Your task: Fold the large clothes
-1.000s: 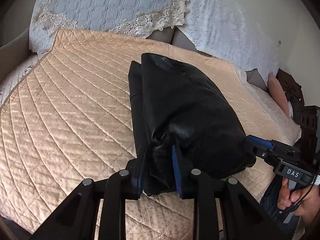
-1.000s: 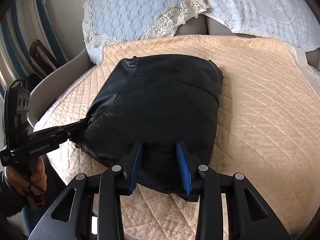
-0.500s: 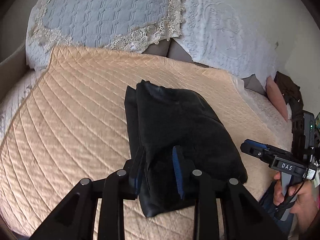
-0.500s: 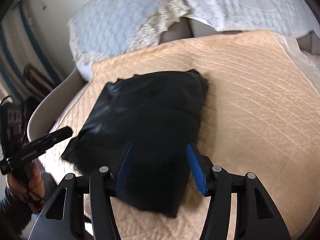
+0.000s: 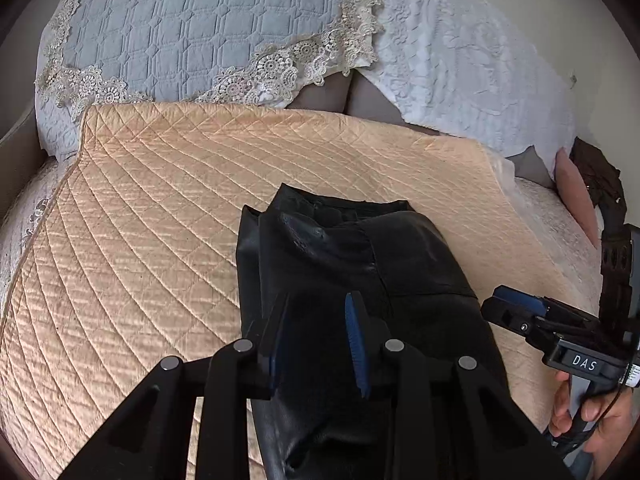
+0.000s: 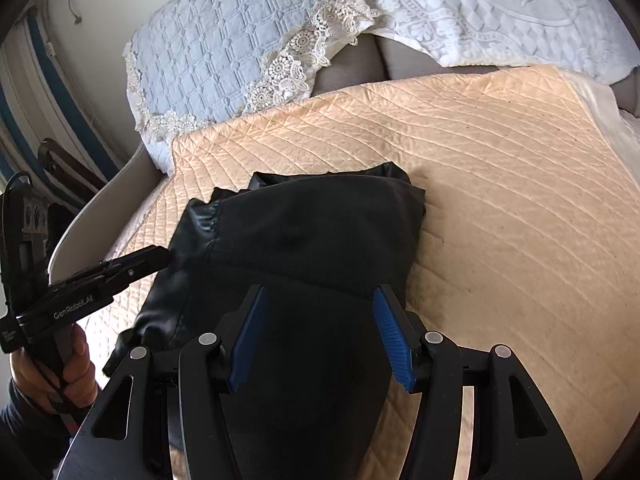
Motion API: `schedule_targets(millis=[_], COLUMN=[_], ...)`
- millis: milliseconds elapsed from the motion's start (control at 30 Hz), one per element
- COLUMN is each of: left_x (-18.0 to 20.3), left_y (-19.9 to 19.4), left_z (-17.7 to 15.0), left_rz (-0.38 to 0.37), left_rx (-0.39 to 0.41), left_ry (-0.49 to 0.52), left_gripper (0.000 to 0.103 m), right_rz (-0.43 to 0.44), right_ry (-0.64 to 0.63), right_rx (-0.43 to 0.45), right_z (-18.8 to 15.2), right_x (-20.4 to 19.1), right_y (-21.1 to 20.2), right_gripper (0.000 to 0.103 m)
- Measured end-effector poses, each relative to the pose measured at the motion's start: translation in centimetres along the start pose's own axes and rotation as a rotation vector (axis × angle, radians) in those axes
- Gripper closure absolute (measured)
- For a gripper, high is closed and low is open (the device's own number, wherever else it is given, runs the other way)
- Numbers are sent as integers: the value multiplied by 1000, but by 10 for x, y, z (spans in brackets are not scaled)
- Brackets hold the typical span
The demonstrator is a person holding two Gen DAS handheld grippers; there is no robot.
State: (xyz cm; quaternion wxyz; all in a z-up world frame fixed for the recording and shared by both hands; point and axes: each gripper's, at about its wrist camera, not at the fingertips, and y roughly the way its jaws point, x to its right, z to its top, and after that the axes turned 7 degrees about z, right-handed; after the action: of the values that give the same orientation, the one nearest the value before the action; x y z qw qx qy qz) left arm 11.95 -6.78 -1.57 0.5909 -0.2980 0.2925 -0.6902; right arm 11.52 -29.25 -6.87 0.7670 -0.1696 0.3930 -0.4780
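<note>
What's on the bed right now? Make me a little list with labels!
surface: peach quilted bedspread
clothing: black garment, folded into a bundle, lying on the bedspread
behind it: blue lace-edged pillow and white pillow
left gripper: jaws a little apart, nothing pinched
right gripper: jaws have just been opening and stand wide over the garment, gripping nothing

Garment: black, folded [image 5: 360,272], lying on peach quilt [image 5: 140,220].
Left gripper [image 5: 316,332]: jaws apart over garment's near end.
Right gripper [image 5: 516,308]: right of garment, hand-held.
Pillows: far.
</note>
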Motion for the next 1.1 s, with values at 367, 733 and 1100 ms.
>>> schedule_targets(millis=[367, 733, 1100], left_x=[-5, 10, -10], left_y=[22, 24, 59], left_z=[-10, 29, 9], left_rz=[22, -11, 26], left_rx=[-48, -31, -33], left_ry=[11, 3, -41], left_gripper=[74, 73, 73], right_rz=[-30, -33, -24], right_ry=[7, 7, 27], right_rx=[-45, -10, -31], right_z=[-1, 20, 22], right_x=[12, 14, 20], right_y=[15, 19, 49], right_gripper=[41, 41, 41])
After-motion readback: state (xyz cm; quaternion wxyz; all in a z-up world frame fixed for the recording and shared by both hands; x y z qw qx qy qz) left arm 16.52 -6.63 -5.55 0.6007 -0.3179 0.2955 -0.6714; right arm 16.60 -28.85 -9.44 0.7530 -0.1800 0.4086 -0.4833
